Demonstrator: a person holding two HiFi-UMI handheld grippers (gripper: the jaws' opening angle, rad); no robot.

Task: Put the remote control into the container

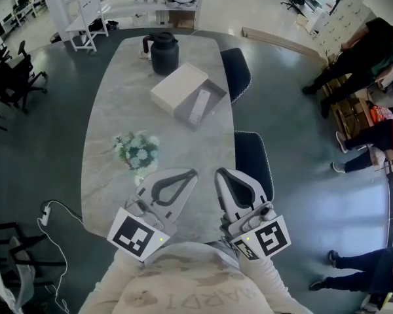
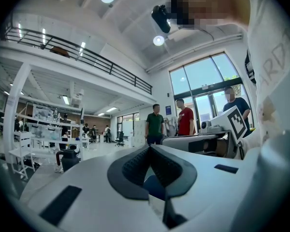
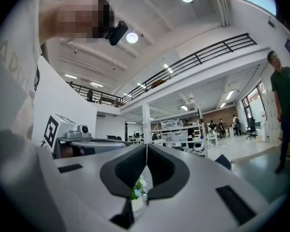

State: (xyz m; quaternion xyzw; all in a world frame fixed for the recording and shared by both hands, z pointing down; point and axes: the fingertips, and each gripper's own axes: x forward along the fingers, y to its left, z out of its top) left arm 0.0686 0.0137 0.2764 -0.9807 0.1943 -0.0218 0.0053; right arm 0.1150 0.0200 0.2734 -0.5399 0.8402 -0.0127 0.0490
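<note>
A white remote control point(image 1: 198, 106) lies in the open grey container point(image 1: 215, 88) far up the marble table point(image 1: 111, 123). The container's pale lid point(image 1: 177, 86) rests against its left side. Both grippers hover level over the near end of the table, close to the person's body and far from the container. My left gripper point(image 1: 194, 173) point(image 2: 150, 148) is shut, its tips meeting with nothing between them. My right gripper point(image 1: 217, 173) point(image 3: 146, 145) is shut and empty as well. The two point toward each other, tips a little apart.
A black jug point(image 1: 164, 52) stands beyond the container. A small vase of pale flowers point(image 1: 137, 150) sits just ahead of the left gripper. Two dark chairs point(image 1: 237, 70) point(image 1: 252, 156) line the table's right edge. People stand and sit at the far right.
</note>
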